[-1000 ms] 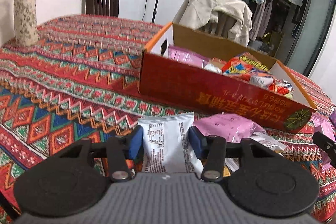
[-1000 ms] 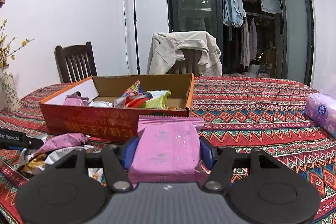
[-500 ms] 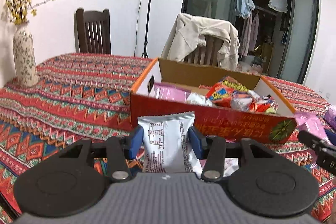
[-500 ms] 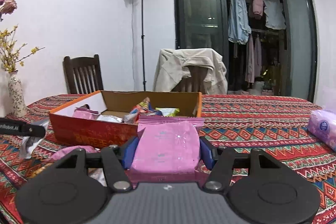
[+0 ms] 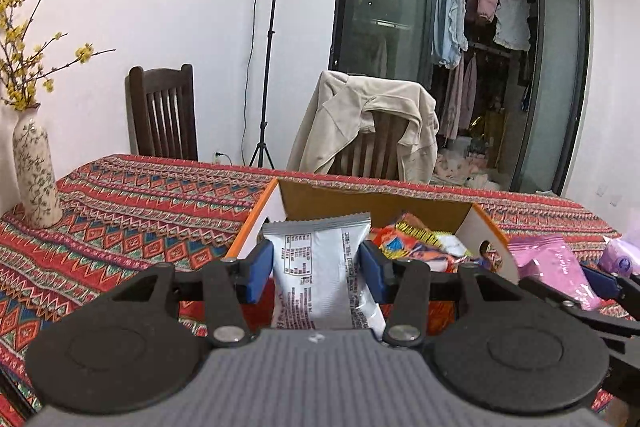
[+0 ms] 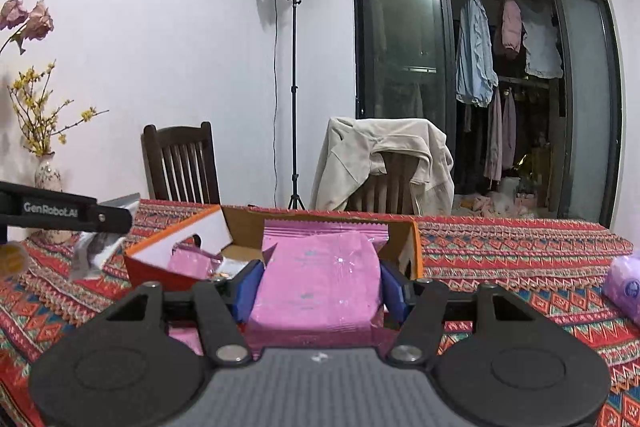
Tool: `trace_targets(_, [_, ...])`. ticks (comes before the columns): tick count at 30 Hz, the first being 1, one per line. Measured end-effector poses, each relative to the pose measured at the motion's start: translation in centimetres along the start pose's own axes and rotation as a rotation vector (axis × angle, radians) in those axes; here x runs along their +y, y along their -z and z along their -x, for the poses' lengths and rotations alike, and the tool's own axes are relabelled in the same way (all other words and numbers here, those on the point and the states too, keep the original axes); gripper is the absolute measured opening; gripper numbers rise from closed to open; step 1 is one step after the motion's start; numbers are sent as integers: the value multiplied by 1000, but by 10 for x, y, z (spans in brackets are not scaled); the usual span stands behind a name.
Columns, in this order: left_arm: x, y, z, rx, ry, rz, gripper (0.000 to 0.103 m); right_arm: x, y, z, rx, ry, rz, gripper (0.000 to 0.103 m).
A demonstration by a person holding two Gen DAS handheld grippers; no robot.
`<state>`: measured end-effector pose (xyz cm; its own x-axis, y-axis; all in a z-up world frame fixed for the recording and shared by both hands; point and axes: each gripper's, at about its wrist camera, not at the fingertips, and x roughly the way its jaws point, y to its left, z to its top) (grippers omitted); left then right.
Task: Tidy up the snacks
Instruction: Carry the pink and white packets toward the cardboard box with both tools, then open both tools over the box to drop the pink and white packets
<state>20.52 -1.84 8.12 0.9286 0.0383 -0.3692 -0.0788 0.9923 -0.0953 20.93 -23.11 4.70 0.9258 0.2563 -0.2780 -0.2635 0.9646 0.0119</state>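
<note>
My left gripper (image 5: pixel 316 269) is shut on a silver snack packet (image 5: pixel 320 275) and holds it up before the near left wall of the open red cardboard box (image 5: pixel 486 227), where several bright snack packets (image 5: pixel 416 243) lie. My right gripper (image 6: pixel 320 285) is shut on a pink snack packet (image 6: pixel 320 283) raised in front of that box (image 6: pixel 160 267). In the right wrist view the left gripper (image 6: pixel 72 213) reaches in from the left with the silver packet (image 6: pixel 94 251) hanging from it. In the left wrist view the pink packet (image 5: pixel 552 267) shows at the right.
The table wears a red patterned cloth (image 5: pixel 140 227). A flowered vase (image 5: pixel 34 175) stands at its far left corner, a purple tissue pack (image 6: pixel 624 283) at the right. Two chairs (image 5: pixel 164 111), one draped with a beige jacket (image 5: pixel 368 119), and a light stand (image 5: pixel 272 39) are behind.
Both grippers have risen with their packets still held, and the views have tilted up. The box now sits lower in both pictures and more of the room shows.
</note>
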Motion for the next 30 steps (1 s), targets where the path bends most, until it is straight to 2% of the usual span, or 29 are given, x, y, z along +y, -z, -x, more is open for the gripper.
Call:
trace_targets(8, [-9, -17, -15, -16, 7, 4, 49, 8, -23, -18, -19, 10, -16, 61])
trace_targets(20, [-14, -44, -67, -28, -13, 35, 49, 2, -45, -64, -34, 58, -58, 61])
trace_targets(30, [-6, -27, -109, 0, -48, 15, 49, -10, -31, -104, -29, 75, -72, 61])
